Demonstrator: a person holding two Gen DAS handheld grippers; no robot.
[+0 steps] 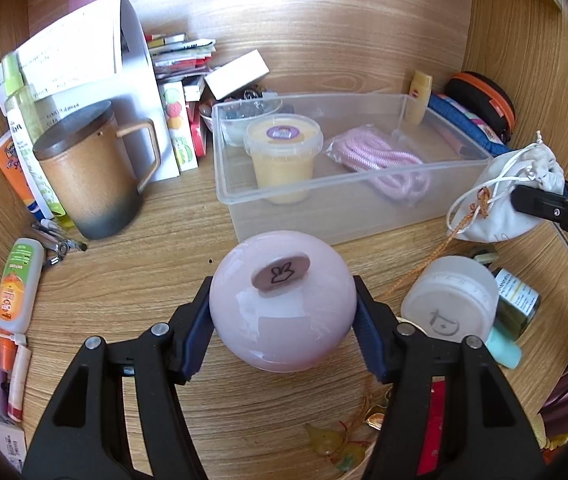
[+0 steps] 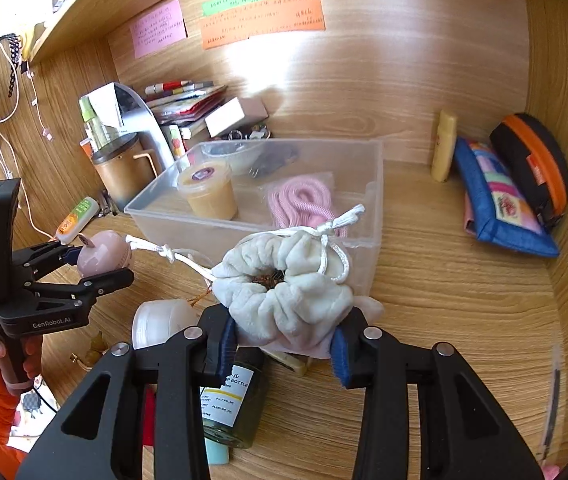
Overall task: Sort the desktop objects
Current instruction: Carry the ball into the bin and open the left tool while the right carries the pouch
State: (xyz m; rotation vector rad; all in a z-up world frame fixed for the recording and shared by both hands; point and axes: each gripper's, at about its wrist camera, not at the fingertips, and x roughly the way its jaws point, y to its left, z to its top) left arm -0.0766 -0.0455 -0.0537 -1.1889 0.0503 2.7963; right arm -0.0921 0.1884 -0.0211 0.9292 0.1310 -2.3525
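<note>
My left gripper (image 1: 282,328) is shut on a round pink ball-shaped case (image 1: 280,304) with a rabbit mark on its cap, held above the wooden desk (image 1: 144,272). In the right wrist view that ball (image 2: 102,254) sits between the left gripper's fingers (image 2: 80,276) at the left. My right gripper (image 2: 284,340) is shut on a white velvet drawstring pouch (image 2: 288,280), lifted off the desk; its cords trail left. From the left wrist view the pouch (image 1: 512,196) hangs at the far right. A clear plastic bin (image 1: 324,216) holds a yellow tub (image 1: 282,152) and a pink cord (image 1: 384,160).
A brown lidded mug (image 1: 88,172), papers and small boxes crowd the back left. A white jar (image 1: 450,300), a green-labelled bottle (image 2: 232,404) and trinkets lie under the grippers. A blue pouch (image 2: 496,200) and black-orange case (image 2: 532,164) lean at the right wall.
</note>
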